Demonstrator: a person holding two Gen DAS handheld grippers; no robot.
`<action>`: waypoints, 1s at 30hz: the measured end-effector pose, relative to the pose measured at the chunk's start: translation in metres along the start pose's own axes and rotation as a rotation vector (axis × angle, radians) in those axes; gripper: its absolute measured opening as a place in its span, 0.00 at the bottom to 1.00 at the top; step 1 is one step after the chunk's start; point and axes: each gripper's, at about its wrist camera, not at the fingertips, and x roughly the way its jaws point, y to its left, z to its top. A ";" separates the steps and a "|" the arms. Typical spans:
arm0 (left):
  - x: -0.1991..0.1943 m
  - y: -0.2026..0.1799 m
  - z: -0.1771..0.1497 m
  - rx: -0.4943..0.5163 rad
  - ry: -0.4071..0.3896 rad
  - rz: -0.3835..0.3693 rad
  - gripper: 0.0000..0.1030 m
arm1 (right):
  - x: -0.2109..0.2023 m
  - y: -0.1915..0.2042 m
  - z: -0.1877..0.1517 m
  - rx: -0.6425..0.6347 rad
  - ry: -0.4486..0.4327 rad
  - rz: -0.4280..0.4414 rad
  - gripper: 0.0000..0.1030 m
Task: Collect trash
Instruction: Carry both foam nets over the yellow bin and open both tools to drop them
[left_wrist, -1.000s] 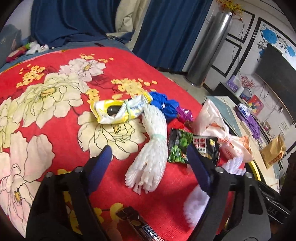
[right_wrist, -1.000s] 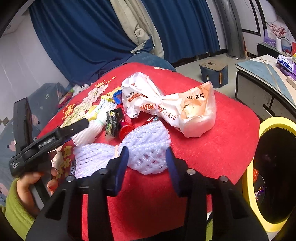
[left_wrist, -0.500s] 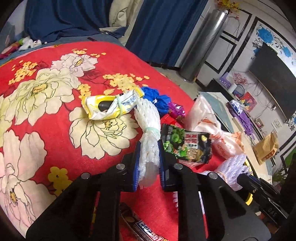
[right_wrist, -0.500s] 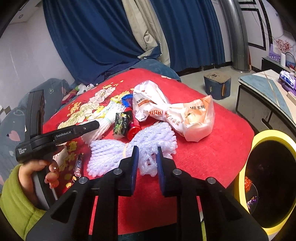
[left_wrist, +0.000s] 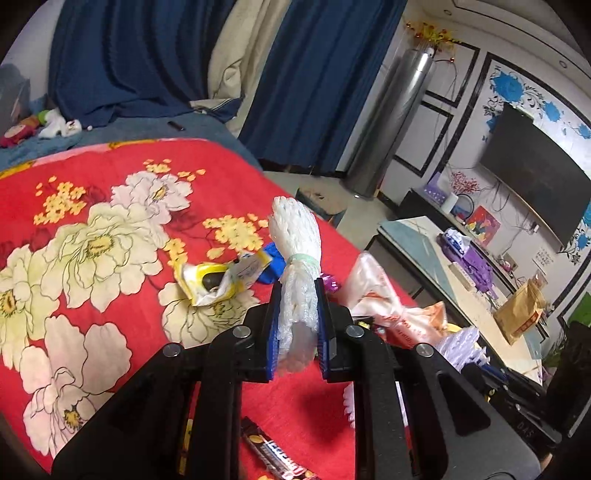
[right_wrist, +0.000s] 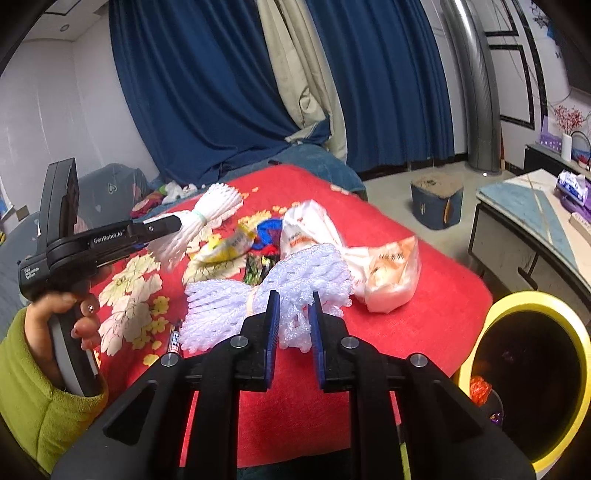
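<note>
Now that both sets of fingers have closed, the left gripper (left_wrist: 297, 325) has lifted its foam net (left_wrist: 295, 236) off the bed (left_wrist: 110, 192) and the right gripper (right_wrist: 293, 325) pinches the wider net (right_wrist: 266, 295) near the bed's front edge, ready for the bin (right_wrist: 532, 369).

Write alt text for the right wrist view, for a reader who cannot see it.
The right gripper is shut on a white foam net bundle above a red floral blanket. To its left, the left gripper holds a second foam net in the air. A white plastic bag lies behind, and a yellow-rimmed bin stands at lower right.
</note>
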 end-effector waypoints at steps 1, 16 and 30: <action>-0.001 -0.004 0.001 0.007 -0.003 -0.010 0.10 | -0.005 -0.001 0.002 -0.002 -0.017 -0.010 0.15; -0.009 -0.056 -0.008 0.122 -0.013 -0.122 0.10 | -0.051 -0.038 0.020 0.051 -0.157 -0.123 0.15; -0.006 -0.098 -0.028 0.202 0.024 -0.221 0.10 | -0.085 -0.076 0.023 0.112 -0.240 -0.218 0.15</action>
